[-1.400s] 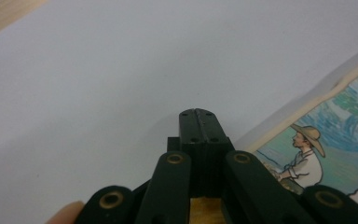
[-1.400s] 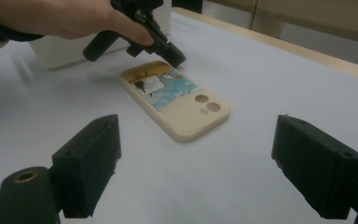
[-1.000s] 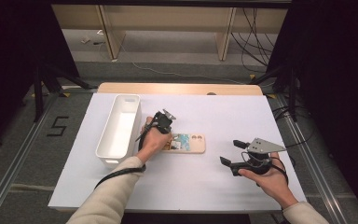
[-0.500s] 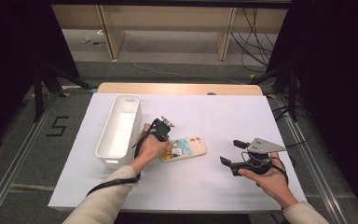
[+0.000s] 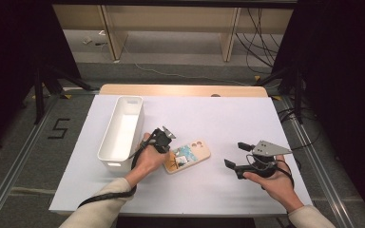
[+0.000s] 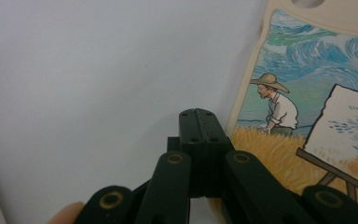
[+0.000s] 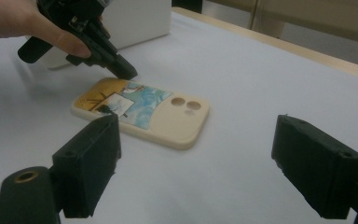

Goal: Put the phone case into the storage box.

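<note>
High view: since a second ago our left gripper (image 5: pixel 170 142), jaws closed and empty, has swung the painted phone case (image 5: pixel 188 155) askew, beside the white bin (image 5: pixel 121 133) at three o'clock. Our right gripper (image 5: pixel 237 155) stays open. No legible writing.

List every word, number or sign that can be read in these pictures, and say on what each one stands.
"5": black mark on the grey floor, left of the table.
Phone case: a painted picture of a man in a straw hat at an easel; no words on it.
White bin: no label can be seen.
</note>
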Demonstrator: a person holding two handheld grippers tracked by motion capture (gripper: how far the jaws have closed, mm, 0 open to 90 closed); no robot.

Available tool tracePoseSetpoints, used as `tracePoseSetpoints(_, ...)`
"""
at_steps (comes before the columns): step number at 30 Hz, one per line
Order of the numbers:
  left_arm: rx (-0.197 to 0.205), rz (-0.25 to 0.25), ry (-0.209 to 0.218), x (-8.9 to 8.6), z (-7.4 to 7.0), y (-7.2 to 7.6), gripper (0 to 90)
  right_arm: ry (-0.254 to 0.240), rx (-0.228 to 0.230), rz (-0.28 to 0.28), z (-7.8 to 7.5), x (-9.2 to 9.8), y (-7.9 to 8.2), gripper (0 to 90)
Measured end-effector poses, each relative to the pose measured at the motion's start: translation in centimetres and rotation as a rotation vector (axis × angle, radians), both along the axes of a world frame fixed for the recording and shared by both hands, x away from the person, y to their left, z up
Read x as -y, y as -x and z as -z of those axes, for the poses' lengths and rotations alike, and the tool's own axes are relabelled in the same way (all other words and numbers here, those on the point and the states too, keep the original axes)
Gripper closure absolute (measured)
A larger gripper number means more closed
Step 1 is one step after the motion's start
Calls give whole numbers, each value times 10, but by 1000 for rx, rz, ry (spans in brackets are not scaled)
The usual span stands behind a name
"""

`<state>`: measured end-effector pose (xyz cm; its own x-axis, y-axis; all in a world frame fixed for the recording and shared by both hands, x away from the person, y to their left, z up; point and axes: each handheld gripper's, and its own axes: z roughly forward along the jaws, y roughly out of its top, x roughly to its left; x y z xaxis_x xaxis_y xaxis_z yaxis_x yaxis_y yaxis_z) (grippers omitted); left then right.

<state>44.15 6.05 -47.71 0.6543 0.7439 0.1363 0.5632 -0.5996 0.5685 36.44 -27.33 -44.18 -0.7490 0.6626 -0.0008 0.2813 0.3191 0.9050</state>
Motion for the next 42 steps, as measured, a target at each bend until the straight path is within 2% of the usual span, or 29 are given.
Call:
tracePoseSetpoints(6,5,5,-2,-2,0,5,898,-4,-3,-5,0,0,0,166)
tracePoseSetpoints(13,12,2,23,-6,1,7,895,-10,-4,-10,-1,0,1,188)
tracePoseSetpoints(16,29,-9,48,-10,-2,8,838,-11,-3,-4,-1,0,1,188)
tracePoseSetpoints(19,91,2,127,-13,-11,8,717,-13,1,1,-2,1,1,175)
tracePoseSetpoints(20,120,15,168,-14,-16,9,651,-12,0,1,-2,1,1,170)
tracePoseSetpoints(22,146,33,233,-13,-21,10,517,-11,1,3,-1,1,1,169)
tracePoseSetpoints(25,144,62,316,-11,-27,11,252,-11,1,5,-2,1,1,165)
tracePoseSetpoints(27,150,80,342,-9,-28,13,142,-15,2,9,-2,1,1,164)
tracePoseSetpoints(32,150,112,354,-5,-28,14,27,-20,6,17,-3,1,2,161)
tracePoseSetpoints(37,135,168,332,2,-30,14,6,-29,9,26,-3,1,2,160)
tracePoseSetpoints(42,144,210,317,10,-32,11,0,-29,5,22,-4,-1,4,159)
